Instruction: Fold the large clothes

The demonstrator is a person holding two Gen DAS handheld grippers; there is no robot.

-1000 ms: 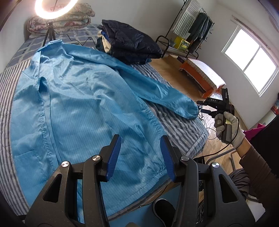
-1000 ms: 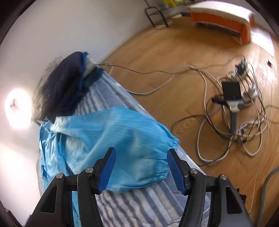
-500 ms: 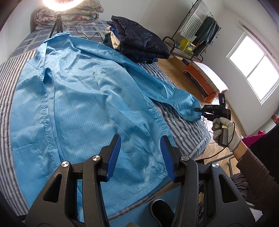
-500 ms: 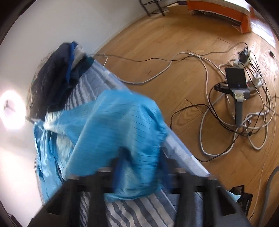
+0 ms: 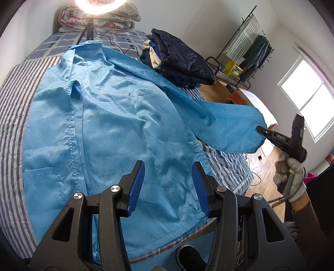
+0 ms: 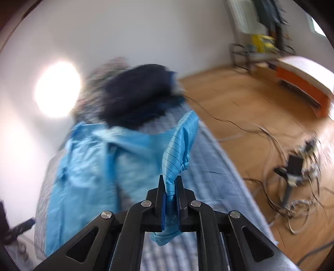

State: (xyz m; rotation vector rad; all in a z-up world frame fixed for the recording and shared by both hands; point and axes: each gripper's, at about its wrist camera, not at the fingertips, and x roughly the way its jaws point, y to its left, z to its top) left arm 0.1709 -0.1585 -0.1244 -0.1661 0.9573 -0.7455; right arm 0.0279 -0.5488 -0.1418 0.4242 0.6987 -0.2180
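A large light-blue coat (image 5: 108, 125) lies spread flat on the striped bed (image 5: 14, 87). My left gripper (image 5: 168, 183) is open and empty, hovering above the coat's hem near the bed's front edge. My right gripper (image 6: 170, 185) is shut on the cuff of the coat's right sleeve (image 6: 177, 150) and holds it lifted off the bed. In the left wrist view the right gripper (image 5: 261, 130) shows at the right with the sleeve (image 5: 225, 127) stretched up toward it.
A pile of dark clothes (image 5: 179, 60) sits at the bed's far right. A ring light (image 5: 100, 4) on a tripod and folded quilts (image 5: 98, 18) stand at the head. Cables (image 6: 296, 187) lie on the wooden floor right of the bed. A clothes rack (image 5: 250, 43) stands by the wall.
My right gripper closed on the sleeve cuff and lifted it off the bed, pulling the sleeve taut. My left gripper stayed open above the hem.
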